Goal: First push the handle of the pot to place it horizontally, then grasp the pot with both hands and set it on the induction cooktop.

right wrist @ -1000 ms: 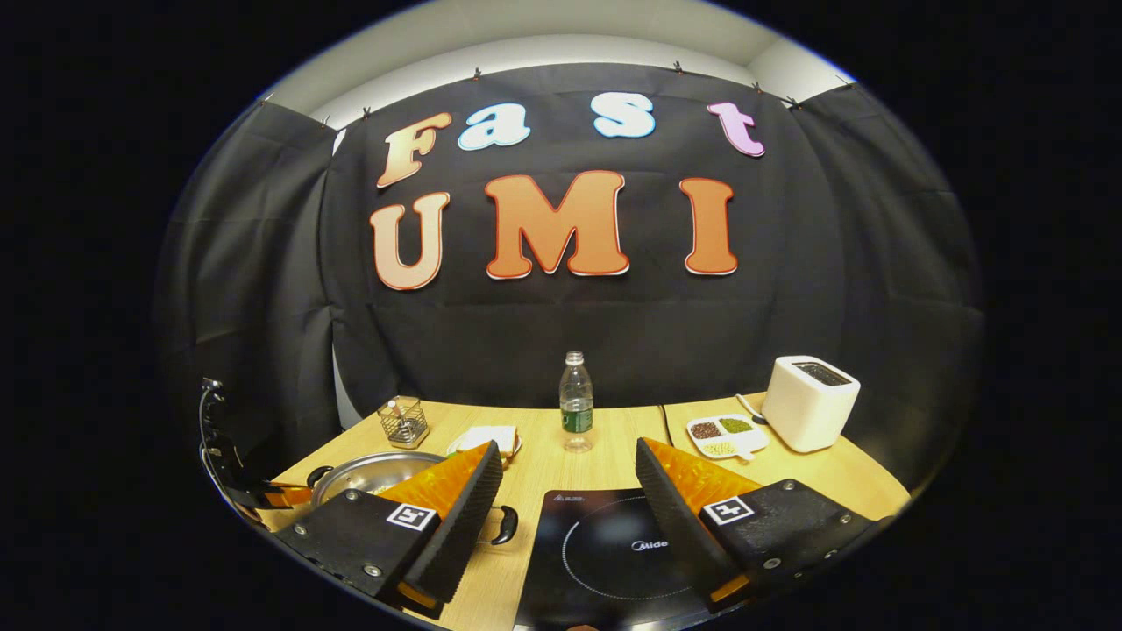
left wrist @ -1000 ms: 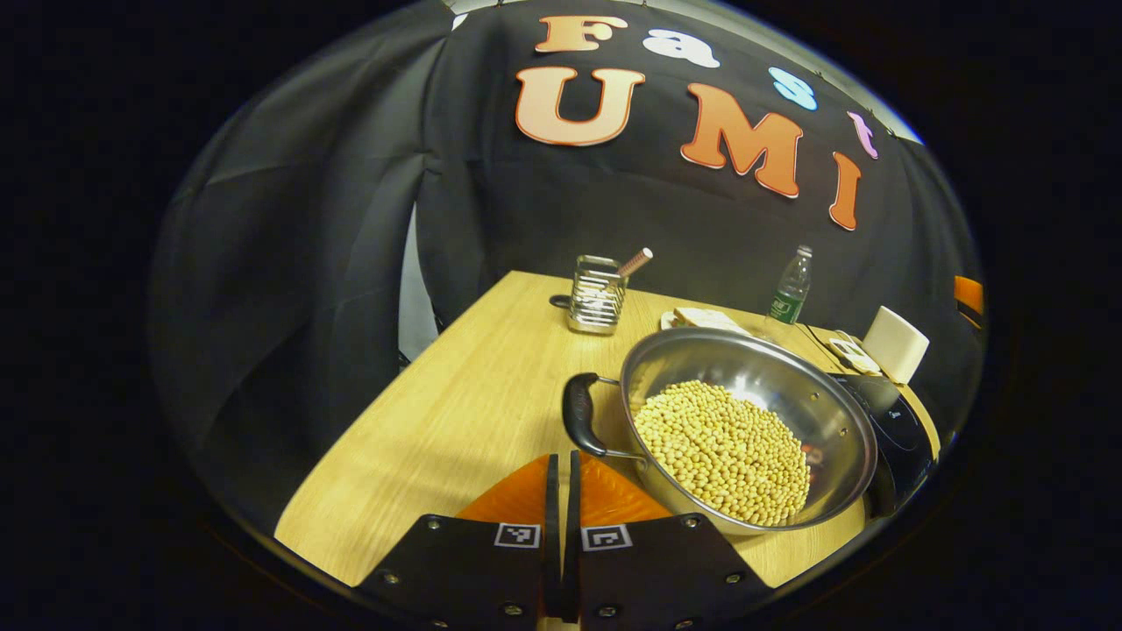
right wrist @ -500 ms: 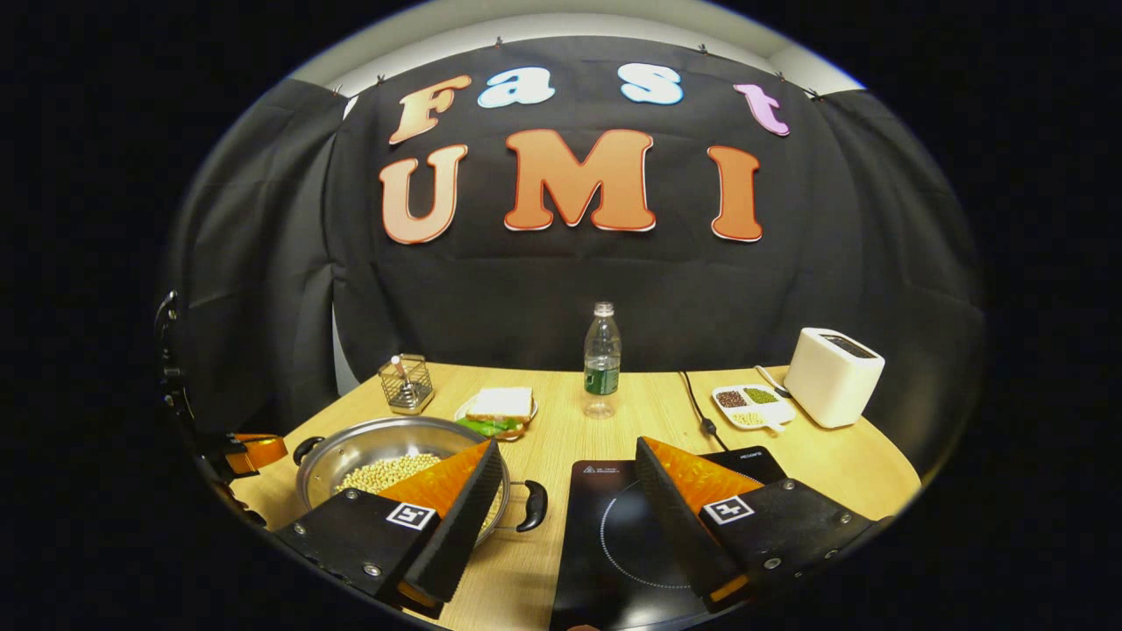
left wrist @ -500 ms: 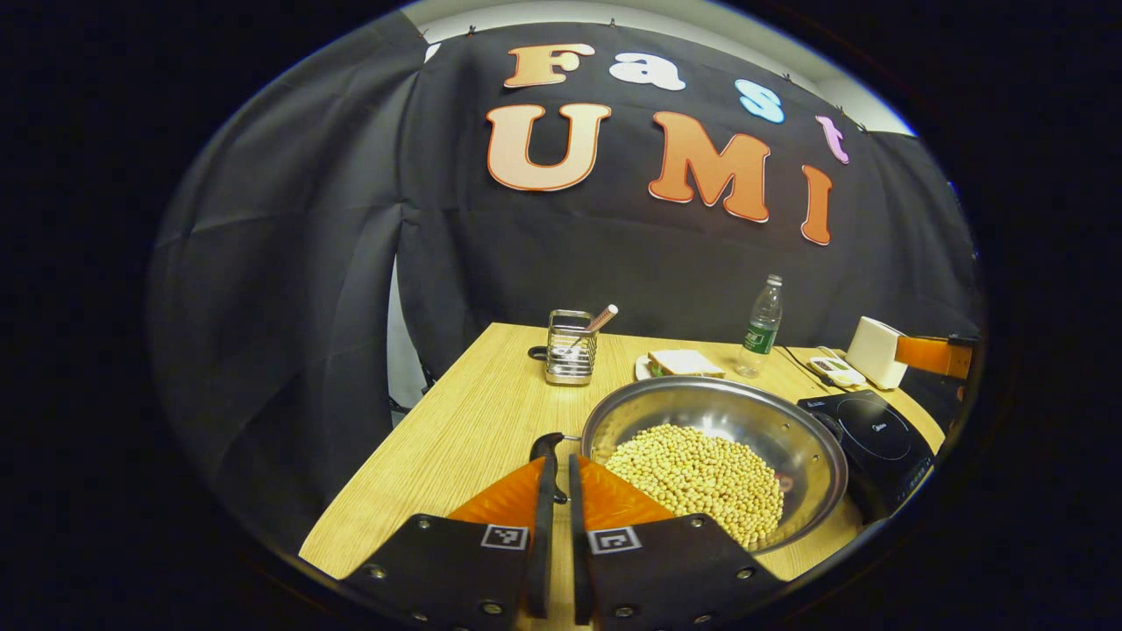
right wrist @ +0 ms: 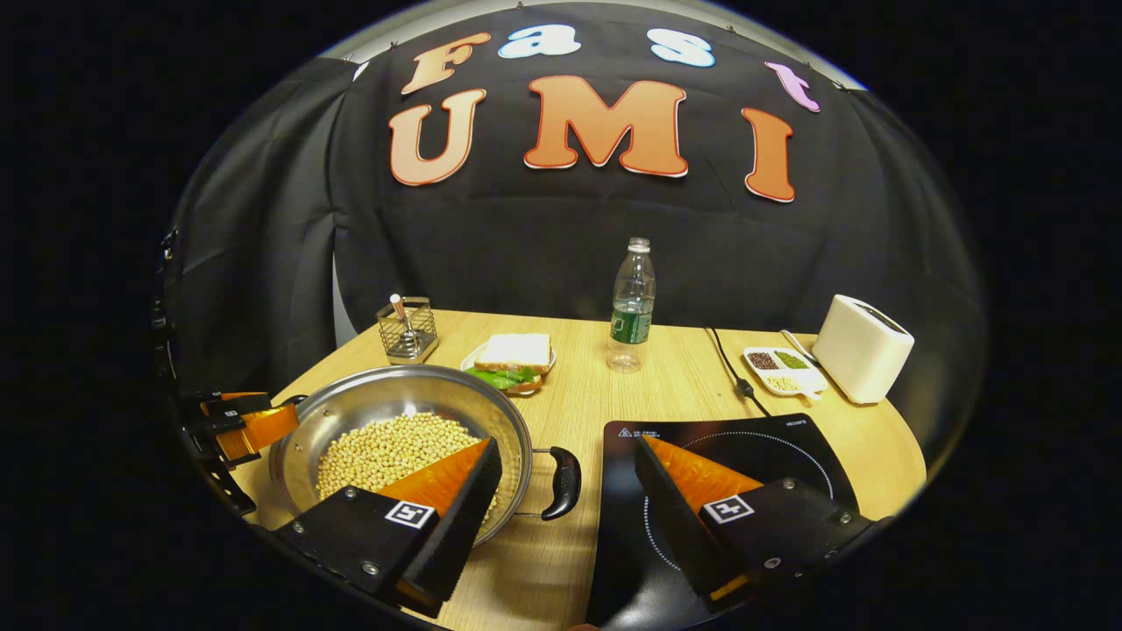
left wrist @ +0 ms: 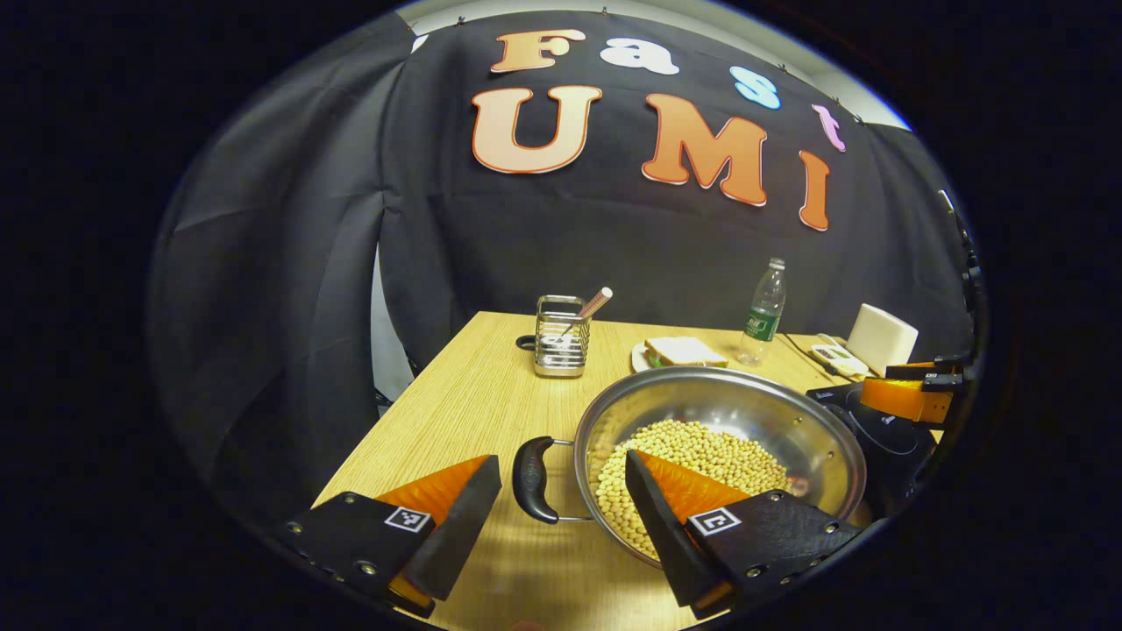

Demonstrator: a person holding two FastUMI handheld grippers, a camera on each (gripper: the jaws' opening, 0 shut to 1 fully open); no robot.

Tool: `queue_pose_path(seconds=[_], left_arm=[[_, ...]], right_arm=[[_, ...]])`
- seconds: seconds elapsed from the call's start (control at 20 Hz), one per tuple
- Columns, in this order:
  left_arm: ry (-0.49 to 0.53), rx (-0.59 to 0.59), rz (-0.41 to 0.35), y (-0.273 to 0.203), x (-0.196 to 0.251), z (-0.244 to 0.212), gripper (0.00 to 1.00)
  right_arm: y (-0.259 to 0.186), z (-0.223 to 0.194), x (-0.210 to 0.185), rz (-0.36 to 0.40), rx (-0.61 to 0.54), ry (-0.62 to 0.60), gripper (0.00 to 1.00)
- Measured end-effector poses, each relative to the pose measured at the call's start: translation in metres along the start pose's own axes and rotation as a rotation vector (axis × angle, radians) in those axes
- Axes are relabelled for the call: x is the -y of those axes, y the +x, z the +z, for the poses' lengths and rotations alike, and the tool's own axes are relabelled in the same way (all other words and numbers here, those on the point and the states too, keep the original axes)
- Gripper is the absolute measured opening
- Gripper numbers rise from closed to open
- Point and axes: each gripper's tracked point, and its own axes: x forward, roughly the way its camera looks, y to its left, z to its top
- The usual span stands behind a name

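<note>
Left gripper [left wrist: 561, 478] low and wide open, fingers spread far apart, holding nothing, right gripper [right wrist: 568, 460] also low and wide open, fingers spread, holding nothing, each gripper seen far off at the edge of the other's view

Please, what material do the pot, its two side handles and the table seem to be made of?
The pot looks like polished metal, probably stainless steel: its inner wall is bright and mirrors the light. The side handles look like black plastic, smooth and slightly glossy, fixed on thin metal wire. The table shows pale wood grain with a matte finish; whether it is solid wood or laminate cannot be told.
</note>
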Motion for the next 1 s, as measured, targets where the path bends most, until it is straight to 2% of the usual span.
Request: queue_pose_path(seconds=[0.4,0.55,0.65,0.7,0.8,0.85,0.9,1.0], left_arm=[[0.002,-0.062,0.002,0.023,-0.003,-0.017,0.9],[-0.018,-0.065,-0.03,0.027,0.001,-0.019,0.91],[-0.028,-0.066,-0.037,0.03,0.003,-0.019,0.92],[-0.032,-0.063,-0.039,0.031,0.002,-0.019,0.92],[-0.042,-0.068,-0.054,0.036,0.004,-0.019,0.77],[-0.041,-0.071,-0.041,0.039,0.0,-0.022,0.75],[-0.044,-0.072,-0.036,0.035,0.001,-0.02,0.66],[-0.059,-0.103,-0.029,0.033,0.001,-0.026,0.64]], right_arm=[[0.027,-0.038,-0.013,0.008,-0.125,-0.014,0.96],[0.034,-0.042,-0.014,0.009,-0.145,-0.015,0.96],[0.036,-0.048,-0.014,0.007,-0.166,-0.013,0.94],[0.037,-0.05,-0.015,0.01,-0.176,-0.012,0.88],[0.039,-0.051,-0.018,0.019,-0.187,-0.003,0.8],[0.041,-0.051,-0.017,0.015,-0.183,0.001,0.77],[0.04,-0.051,-0.017,0.014,-0.187,0.005,0.74],[0.043,-0.051,-0.016,0.01,-0.187,0.009,0.7]])
